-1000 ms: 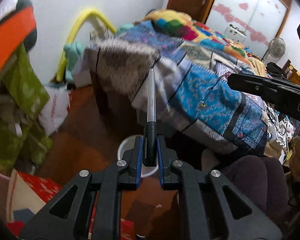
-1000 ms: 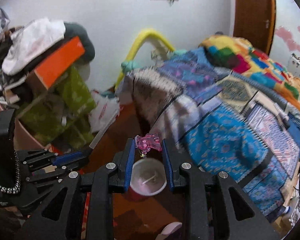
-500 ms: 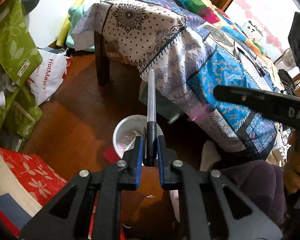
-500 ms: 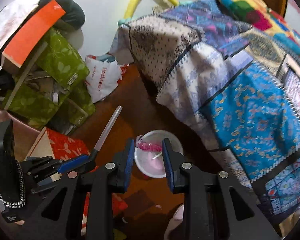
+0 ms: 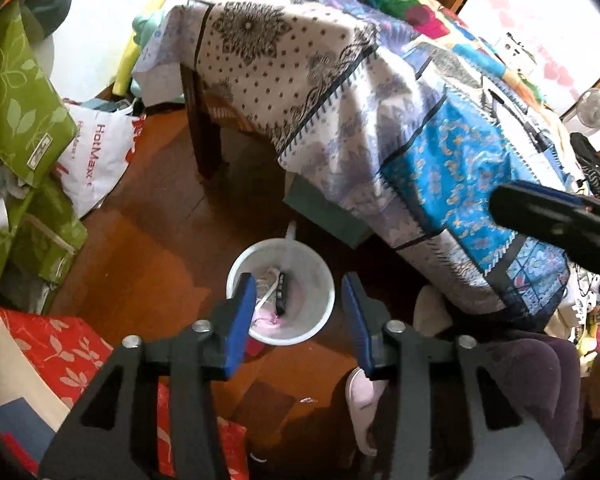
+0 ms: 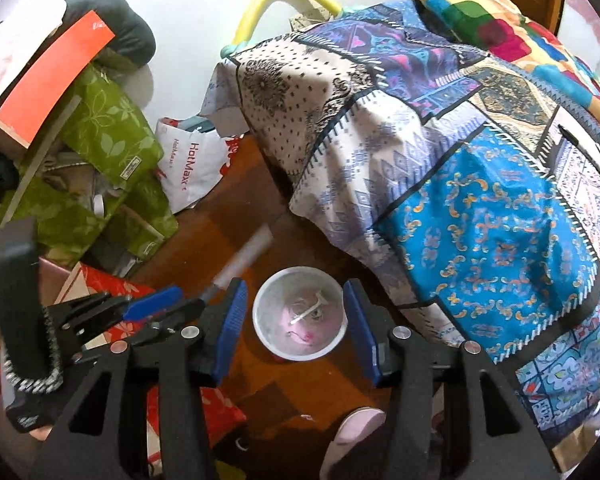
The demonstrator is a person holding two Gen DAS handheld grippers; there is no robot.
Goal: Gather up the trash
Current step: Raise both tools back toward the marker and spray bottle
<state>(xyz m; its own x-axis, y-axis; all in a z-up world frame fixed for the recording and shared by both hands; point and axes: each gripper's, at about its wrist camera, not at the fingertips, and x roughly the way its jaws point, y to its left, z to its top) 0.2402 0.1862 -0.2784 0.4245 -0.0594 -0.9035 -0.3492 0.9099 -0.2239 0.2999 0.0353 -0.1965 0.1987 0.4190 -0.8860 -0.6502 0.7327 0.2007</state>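
Wooden floor (image 5: 148, 264) carries white bin (image 5: 300, 330) beside bed (image 5: 380, 120); left gripper (image 5: 298, 316) and right gripper (image 6: 292, 328) hover spread, empty; next, fetch remaining trash.

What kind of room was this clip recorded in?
Most likely a lived-in, cluttered bedroom. A bed under a patchwork bedspread fills the right side, bags and bedding are piled against the wall, and a small white bin stands on the wooden floor beside the bed.
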